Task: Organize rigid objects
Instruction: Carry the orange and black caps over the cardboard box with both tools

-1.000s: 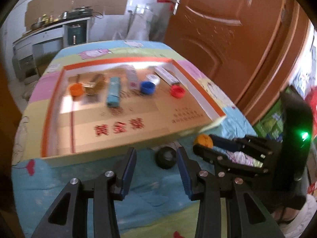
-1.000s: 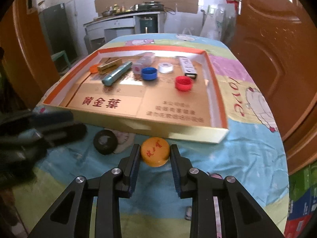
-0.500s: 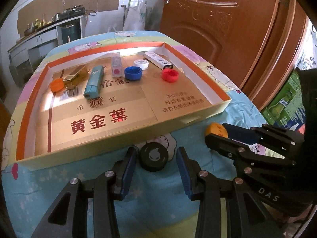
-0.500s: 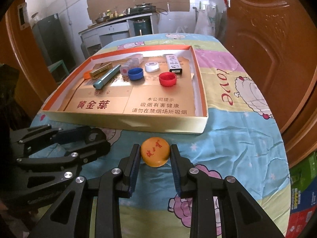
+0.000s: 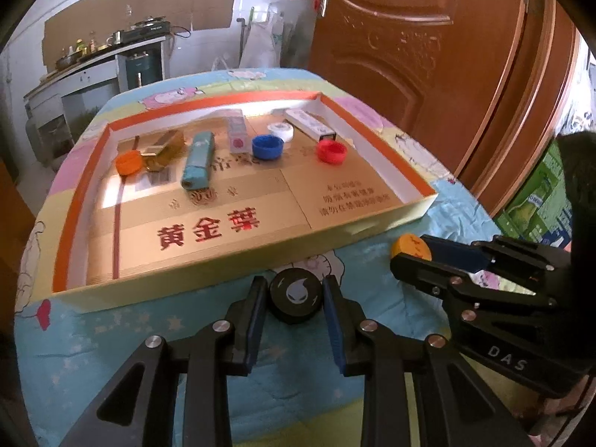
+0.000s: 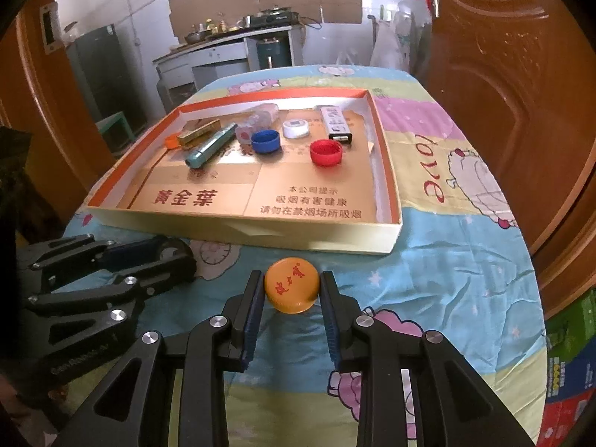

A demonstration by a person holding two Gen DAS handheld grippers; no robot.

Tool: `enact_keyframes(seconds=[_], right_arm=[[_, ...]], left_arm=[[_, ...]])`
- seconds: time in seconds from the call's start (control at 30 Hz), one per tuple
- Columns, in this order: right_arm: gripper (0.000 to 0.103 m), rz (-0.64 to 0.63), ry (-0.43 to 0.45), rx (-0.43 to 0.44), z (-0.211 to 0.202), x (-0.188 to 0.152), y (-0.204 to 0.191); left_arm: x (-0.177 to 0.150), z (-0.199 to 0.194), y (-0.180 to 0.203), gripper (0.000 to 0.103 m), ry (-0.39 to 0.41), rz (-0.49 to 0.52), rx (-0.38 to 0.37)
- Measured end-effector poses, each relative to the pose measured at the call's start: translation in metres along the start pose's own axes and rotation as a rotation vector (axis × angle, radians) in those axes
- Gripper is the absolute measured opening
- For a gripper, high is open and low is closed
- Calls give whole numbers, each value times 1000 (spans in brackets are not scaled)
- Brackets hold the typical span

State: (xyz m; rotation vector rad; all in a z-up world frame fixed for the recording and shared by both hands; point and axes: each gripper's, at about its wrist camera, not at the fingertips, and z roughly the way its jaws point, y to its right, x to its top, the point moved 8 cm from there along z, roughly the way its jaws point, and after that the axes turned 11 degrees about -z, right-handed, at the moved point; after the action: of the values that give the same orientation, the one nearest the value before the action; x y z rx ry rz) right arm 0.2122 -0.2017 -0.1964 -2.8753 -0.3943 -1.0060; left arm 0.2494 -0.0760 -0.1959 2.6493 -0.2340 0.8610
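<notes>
Light: daylight, fairly bright, warm on the wooden door [image 5: 428,56].
Glare: white patch on the tray's far inner wall [image 5: 238,106].
Blur: slight smear on the tray's near print.
Edges: fisheye bending, black vignette corners.

Black cap [image 5: 296,300]; orange cap [image 6: 291,285] (red script); gold tray [image 6: 238,229], orange rim.

I see a carved brown wooden door [image 5: 428,37] on the right, white walls [image 6: 149,0], and a far kitchen counter [image 6: 223,52] crowded with pots in daylight.
</notes>
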Motion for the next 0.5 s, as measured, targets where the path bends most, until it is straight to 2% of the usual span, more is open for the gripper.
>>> enact_keyframes(seconds=[0.5], right_arm=[[30,-47,58,12,-21,27,-20]], left_arm=[[19,-41,-20,31,99,-86,-10]])
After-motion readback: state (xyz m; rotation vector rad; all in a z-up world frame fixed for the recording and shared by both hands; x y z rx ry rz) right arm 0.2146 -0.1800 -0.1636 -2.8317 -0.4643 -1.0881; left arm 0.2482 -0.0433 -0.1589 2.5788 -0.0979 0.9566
